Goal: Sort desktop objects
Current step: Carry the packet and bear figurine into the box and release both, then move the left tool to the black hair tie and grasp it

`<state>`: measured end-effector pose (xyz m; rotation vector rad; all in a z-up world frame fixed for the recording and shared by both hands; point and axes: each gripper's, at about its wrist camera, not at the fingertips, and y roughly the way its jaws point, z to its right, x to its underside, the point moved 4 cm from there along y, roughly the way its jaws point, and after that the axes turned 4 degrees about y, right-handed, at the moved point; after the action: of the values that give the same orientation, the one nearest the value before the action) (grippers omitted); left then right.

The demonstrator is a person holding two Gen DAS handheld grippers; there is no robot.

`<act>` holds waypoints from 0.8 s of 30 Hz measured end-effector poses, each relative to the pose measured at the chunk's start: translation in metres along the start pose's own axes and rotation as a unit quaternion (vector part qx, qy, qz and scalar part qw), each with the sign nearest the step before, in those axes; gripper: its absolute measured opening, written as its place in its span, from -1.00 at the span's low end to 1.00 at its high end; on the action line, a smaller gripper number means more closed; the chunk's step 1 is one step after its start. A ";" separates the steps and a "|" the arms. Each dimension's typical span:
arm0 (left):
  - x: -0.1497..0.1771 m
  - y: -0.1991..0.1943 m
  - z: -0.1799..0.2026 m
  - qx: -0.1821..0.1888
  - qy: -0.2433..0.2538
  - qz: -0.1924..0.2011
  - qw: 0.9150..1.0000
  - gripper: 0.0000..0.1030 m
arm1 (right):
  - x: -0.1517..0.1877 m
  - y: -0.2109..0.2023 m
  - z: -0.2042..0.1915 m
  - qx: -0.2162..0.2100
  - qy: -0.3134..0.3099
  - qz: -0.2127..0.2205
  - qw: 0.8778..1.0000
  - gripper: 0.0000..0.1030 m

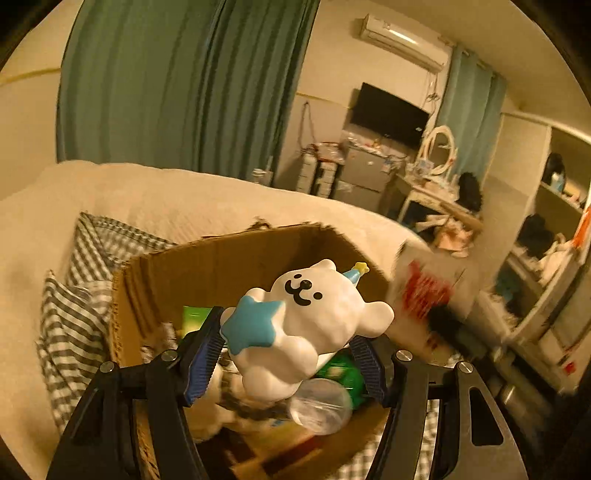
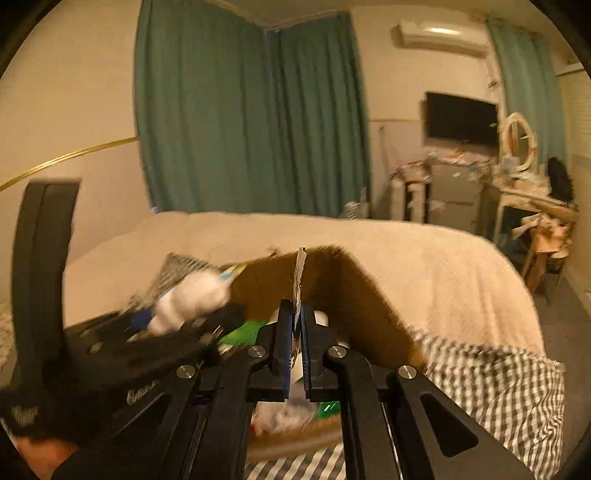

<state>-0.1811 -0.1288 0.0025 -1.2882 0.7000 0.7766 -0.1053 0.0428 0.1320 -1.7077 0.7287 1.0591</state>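
So, left gripper (image 1: 291, 354) is clamped on a white bear toy (image 1: 310, 317), blue pads pressing its lower body from both sides. The toy has a black smiley face, a blue star (image 1: 251, 325) on its front and a small blue party hat with a yellow tip. It hangs above the open cardboard box (image 1: 221, 258), not touching the contents.

Inside the box: a clear plastic cup (image 1: 321, 404) lying on its side just under the toy, a green packet (image 1: 341, 371) beside it, another green item (image 1: 195, 317) toward the far left corner, plus blurred white clutter that can't be identified.

Right gripper (image 2: 294, 347) has its jaws nearly together, pinching a thin flat card or packet (image 2: 299, 280) that stands up edge-on between the blue pads; what it is exactly, cannot tell. It sits over the same box (image 2: 354, 295).

From the right wrist view the left gripper (image 2: 155, 332) shows at left, blurred, with the white toy (image 2: 192, 299) in it.

The box rests on a grey-and-white checked cloth (image 2: 498, 391) on a bed with a cream blanket (image 2: 406, 251). Green curtains (image 2: 251, 110), a dark TV (image 2: 461, 120) and a wall air conditioner (image 2: 439, 35) are in the background.
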 end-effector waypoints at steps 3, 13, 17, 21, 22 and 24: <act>0.003 0.006 -0.009 -0.023 -0.012 -0.003 1.000 0.86 | -0.010 0.003 0.017 0.024 0.030 0.006 0.999 -0.05; 0.011 -0.027 0.003 0.005 -0.037 0.018 0.999 1.00 | -0.011 -0.088 0.055 0.100 0.026 0.017 0.995 0.25; 0.016 -0.046 0.045 0.044 -0.005 0.014 0.999 1.00 | 0.008 -0.138 0.075 0.138 0.015 -0.003 0.990 0.25; 0.031 -0.062 0.085 0.049 0.006 0.020 0.999 1.00 | 0.025 -0.184 0.104 0.179 0.024 -0.003 0.984 0.39; 0.037 -0.064 0.090 0.044 -0.006 0.024 0.999 1.00 | 0.032 -0.193 0.111 0.186 0.030 0.003 0.982 0.39; 0.049 -0.064 0.099 0.044 -0.027 0.026 0.998 1.00 | 0.047 -0.207 0.122 0.206 0.036 0.013 0.978 0.39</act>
<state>-0.0980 -0.0320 0.0139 -1.1695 0.7185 0.8110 0.0496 0.2308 0.1563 -1.3860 0.9469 0.7989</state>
